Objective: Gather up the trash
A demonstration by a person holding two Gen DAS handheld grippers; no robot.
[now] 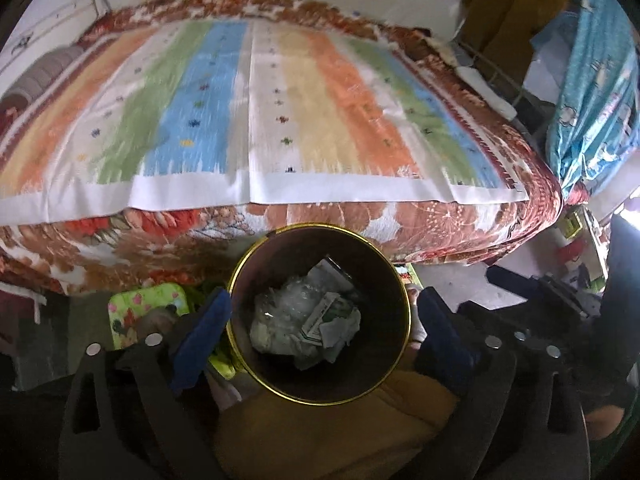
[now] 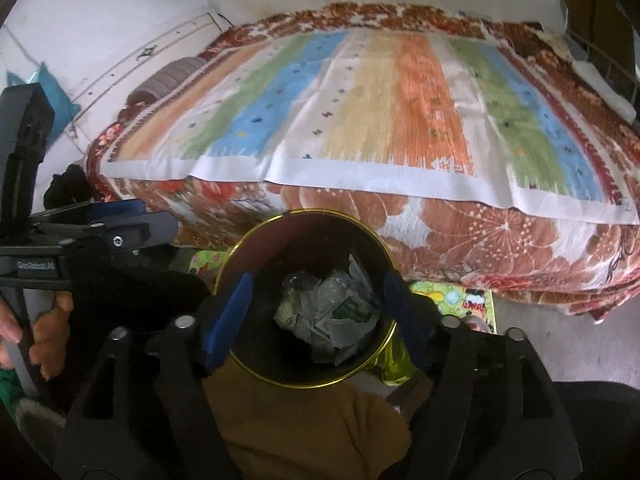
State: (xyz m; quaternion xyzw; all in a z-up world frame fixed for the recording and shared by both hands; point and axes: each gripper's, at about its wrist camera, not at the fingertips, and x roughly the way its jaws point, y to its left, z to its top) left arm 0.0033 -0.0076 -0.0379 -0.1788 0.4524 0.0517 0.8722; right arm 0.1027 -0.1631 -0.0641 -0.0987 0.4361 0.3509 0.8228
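Note:
A dark round trash can with a gold rim [image 1: 236,276] stands on the floor in front of the bed, and it also shows in the right wrist view [image 2: 224,268]. Crumpled paper and clear plastic trash [image 1: 304,320] lie inside it, seen too in the right wrist view [image 2: 332,316]. My left gripper [image 1: 320,332] is open and empty above the can, its blue pads [image 1: 200,332] wide apart on either side. My right gripper [image 2: 320,320] is also open and empty above the can. The left gripper [image 2: 100,220] shows at the left of the right wrist view.
A bed [image 1: 280,112] with a striped cover and floral blanket [image 2: 500,240] fills the far side. A green patterned mat [image 1: 148,304] lies on the floor beside the can. Blue fabric [image 1: 592,92] hangs at the right. Mustard cloth [image 2: 304,432] lies below the can.

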